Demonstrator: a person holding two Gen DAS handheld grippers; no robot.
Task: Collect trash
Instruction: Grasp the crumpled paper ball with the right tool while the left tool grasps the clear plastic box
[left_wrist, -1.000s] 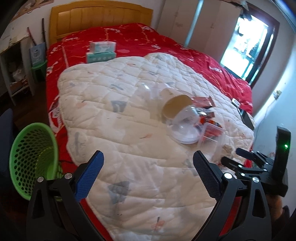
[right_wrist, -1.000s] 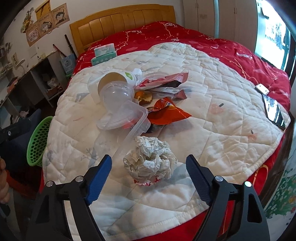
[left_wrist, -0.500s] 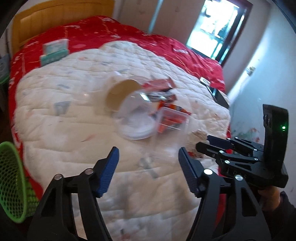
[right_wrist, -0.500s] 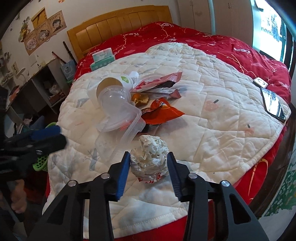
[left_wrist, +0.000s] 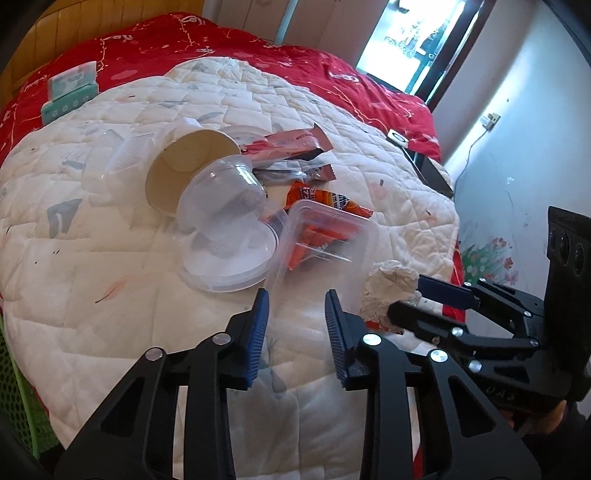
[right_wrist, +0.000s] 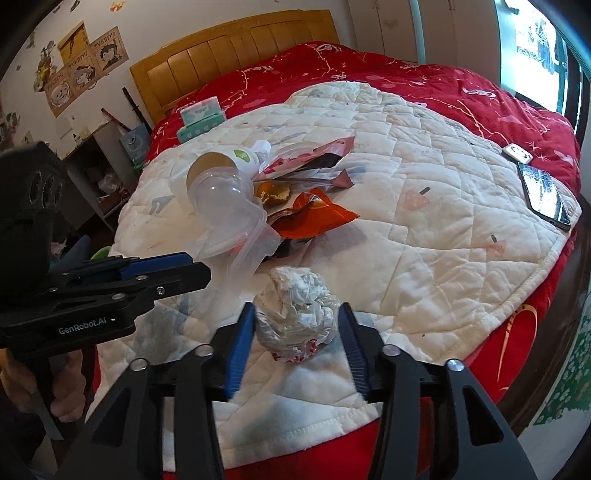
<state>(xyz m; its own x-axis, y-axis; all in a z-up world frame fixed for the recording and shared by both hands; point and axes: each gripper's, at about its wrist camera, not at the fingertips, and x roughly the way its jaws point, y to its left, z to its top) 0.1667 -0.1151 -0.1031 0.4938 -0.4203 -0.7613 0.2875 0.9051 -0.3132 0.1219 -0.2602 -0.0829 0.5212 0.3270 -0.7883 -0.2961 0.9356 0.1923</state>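
A crumpled white paper ball (right_wrist: 295, 310) lies on the white quilt (right_wrist: 424, 229) near its front edge. My right gripper (right_wrist: 295, 325) is shut on the ball, its blue pads against both sides; it also shows in the left wrist view (left_wrist: 388, 291). My left gripper (left_wrist: 295, 310) is half closed around the near rim of a clear rectangular plastic tub (left_wrist: 325, 236) that lies tipped over. Behind it lie a clear round container (left_wrist: 225, 218), a brown paper cup (left_wrist: 184, 173), an orange wrapper (right_wrist: 314, 218) and a pink wrapper (left_wrist: 291, 144).
A green mesh basket (left_wrist: 14, 402) stands on the floor at the bed's left. A tissue pack (right_wrist: 201, 118) sits near the wooden headboard. A phone (right_wrist: 543, 192) and a small white device (right_wrist: 517, 151) lie at the quilt's right edge. A wall stands at the right.
My right gripper has closed from wide open onto the paper ball. My left gripper has swung right toward the trash pile, moved in and narrowed around the clear tub's rim.
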